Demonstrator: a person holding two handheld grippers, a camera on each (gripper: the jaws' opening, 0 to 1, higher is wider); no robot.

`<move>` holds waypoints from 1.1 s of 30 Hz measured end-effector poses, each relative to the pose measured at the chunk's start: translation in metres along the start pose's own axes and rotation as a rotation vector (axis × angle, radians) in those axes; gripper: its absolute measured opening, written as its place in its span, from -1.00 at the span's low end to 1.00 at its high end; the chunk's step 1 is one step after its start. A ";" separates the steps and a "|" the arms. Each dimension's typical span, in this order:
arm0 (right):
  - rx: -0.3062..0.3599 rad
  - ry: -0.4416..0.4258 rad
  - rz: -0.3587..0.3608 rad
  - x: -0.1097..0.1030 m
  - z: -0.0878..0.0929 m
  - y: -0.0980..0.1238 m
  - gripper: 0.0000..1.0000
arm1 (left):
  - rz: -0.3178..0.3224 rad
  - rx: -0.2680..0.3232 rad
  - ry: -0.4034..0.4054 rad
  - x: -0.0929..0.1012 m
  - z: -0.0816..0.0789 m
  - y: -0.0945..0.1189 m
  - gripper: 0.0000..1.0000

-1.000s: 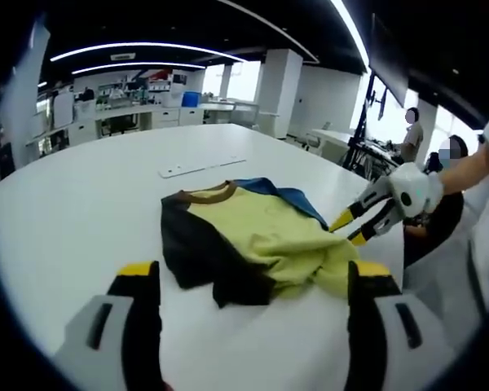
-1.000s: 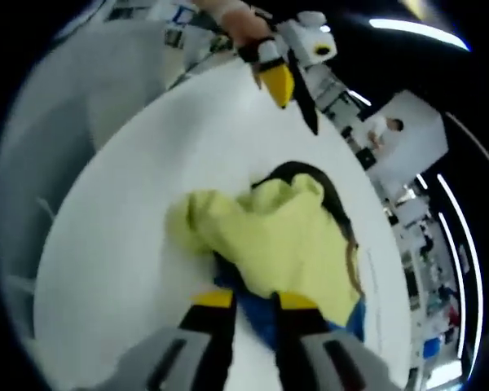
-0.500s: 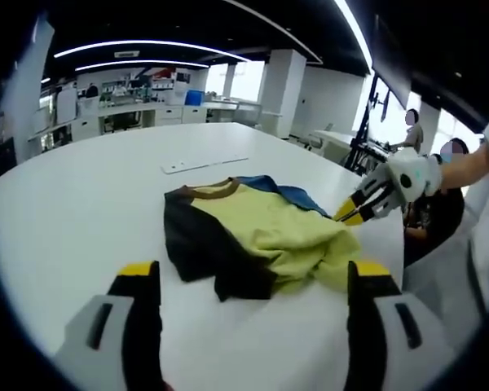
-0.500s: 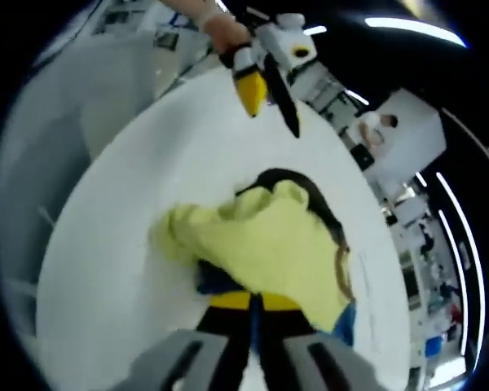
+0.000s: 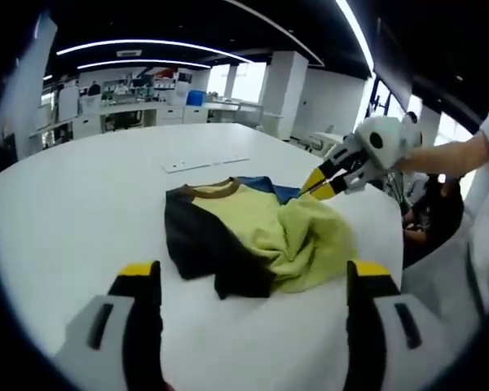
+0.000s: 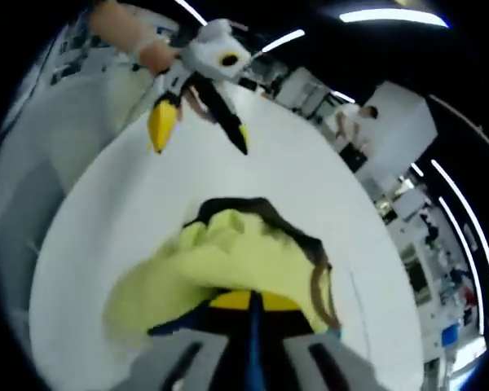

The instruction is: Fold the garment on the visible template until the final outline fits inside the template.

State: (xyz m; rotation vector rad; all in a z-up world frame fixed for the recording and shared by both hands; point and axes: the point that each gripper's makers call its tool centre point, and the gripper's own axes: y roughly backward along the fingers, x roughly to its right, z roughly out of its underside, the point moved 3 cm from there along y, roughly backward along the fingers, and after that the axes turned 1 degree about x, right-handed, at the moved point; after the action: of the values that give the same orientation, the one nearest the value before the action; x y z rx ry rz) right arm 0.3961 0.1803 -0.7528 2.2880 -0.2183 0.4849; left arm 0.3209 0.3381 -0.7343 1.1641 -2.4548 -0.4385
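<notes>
A yellow garment [image 5: 265,236] with a black sleeve, blue panel and brown collar lies bunched on the white table [image 5: 65,212]. My right gripper [image 5: 319,182] is shut on its right-hand edge, holding the blue and yellow fabric lifted above the pile. In the right gripper view the jaws [image 6: 249,302] press together on the cloth, with the yellow garment [image 6: 228,261] heaped just ahead. My left gripper [image 5: 253,275] stands open at the near side, short of the garment and holding nothing. Seen from the right gripper, the left gripper [image 6: 200,130] hovers open above the table.
A thin white strip [image 5: 202,165] lies flat on the table beyond the collar. The table's rounded edge [image 5: 391,244] runs close to the garment on the right. A person's arm [image 5: 448,159] reaches in from there. Desks and seated people fill the background.
The right gripper went from open beside the garment to shut on its edge. It then rose and moved toward the collar, pulling the fabric up into a heap. The left gripper stayed put.
</notes>
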 end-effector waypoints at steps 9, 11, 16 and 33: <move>-0.023 -0.072 -0.044 -0.002 0.002 -0.033 -1.00 | -0.001 0.002 0.018 0.000 0.004 -0.001 0.81; -0.027 -0.102 -0.053 -0.003 0.004 -0.038 -1.00 | 0.002 0.002 0.019 0.002 0.004 -0.002 0.81; -0.044 -0.144 -0.072 -0.006 0.009 -0.047 -1.00 | 0.004 0.005 0.023 0.002 0.005 -0.003 0.81; -0.101 -0.254 -0.101 -0.014 0.018 -0.059 -1.00 | 0.003 -0.013 0.039 0.001 0.012 0.002 0.82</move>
State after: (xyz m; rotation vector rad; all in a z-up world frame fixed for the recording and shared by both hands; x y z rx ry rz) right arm 0.4061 0.2077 -0.8088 2.2447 -0.2445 0.1273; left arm 0.3131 0.3395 -0.7439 1.1524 -2.4175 -0.4258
